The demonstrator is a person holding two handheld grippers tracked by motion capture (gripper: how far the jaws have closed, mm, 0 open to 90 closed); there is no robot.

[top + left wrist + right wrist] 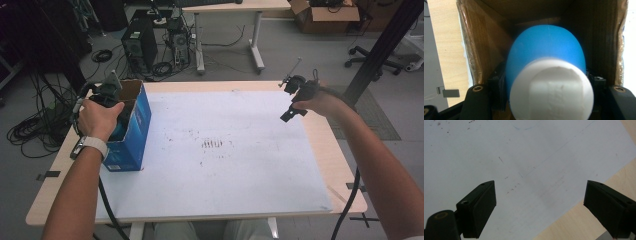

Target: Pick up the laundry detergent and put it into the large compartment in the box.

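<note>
Wooden table [330,150], top largely covered by a white sheet [225,150] bearing faint dark smudges near its centre. Blue cardboard box [134,125], open at the top with brown inner walls, standing on the table's left part at the sheet's left edge. Left hand [99,119], with a white-strapped watch at the wrist, holding the left gripper [107,95] at the box's open mouth, pointed down into it. In the left gripper view, a blue rounded object [545,50] with a white cylindrical end [551,90] sits between the two black jaws, which press against its sides; the object lies inside the box [486,45], its blue end toward the box's bottom and its white end toward the camera. What the object is cannot be told. Right hand [320,102] holding the right gripper [292,100] raised above the sheet's far right corner, well apart from the box. In the right gripper view, its jaws stand wide apart with nothing between them, over the sheet [524,157] and its edge, with bare wood [579,220] beyond. Black cables trail from both grippers off the table's near edge.
</note>
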